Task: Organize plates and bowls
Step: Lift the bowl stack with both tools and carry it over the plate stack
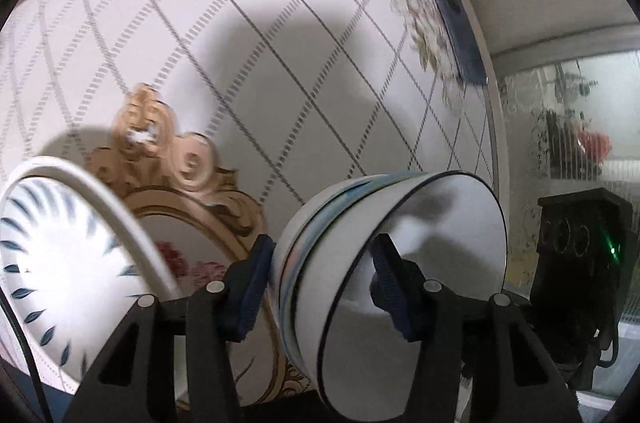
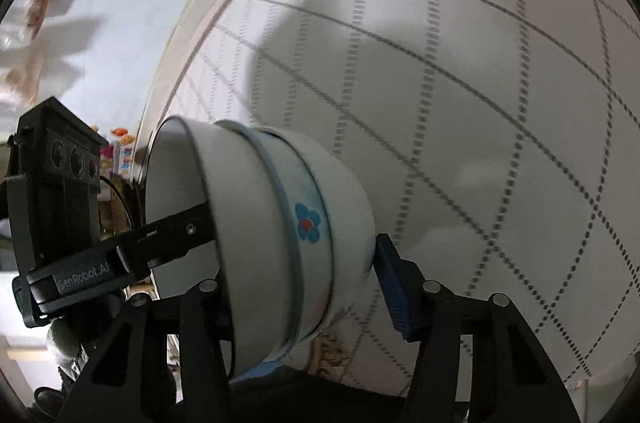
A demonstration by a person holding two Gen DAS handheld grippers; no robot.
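Together, both grippers clamp one stack of bowls [image 1: 384, 263] over the checked tablecloth [image 1: 280, 43].
Only the left view shows a leaf-patterned plate [image 1: 60, 263] and a gold-rimmed plate [image 1: 224, 255] beside the stack; the right view shows its blue flower. Left gripper [image 1: 320, 287] and right gripper [image 2: 296, 287], half closed and angled downward, pinch the rim with one finger inside, one outside.

One bit of lettering comes through: "GenRobot.AI", in pale print along the dark body of the left gripper [image 2: 202, 223], seen from the right wrist. Everything else carries no readable text.
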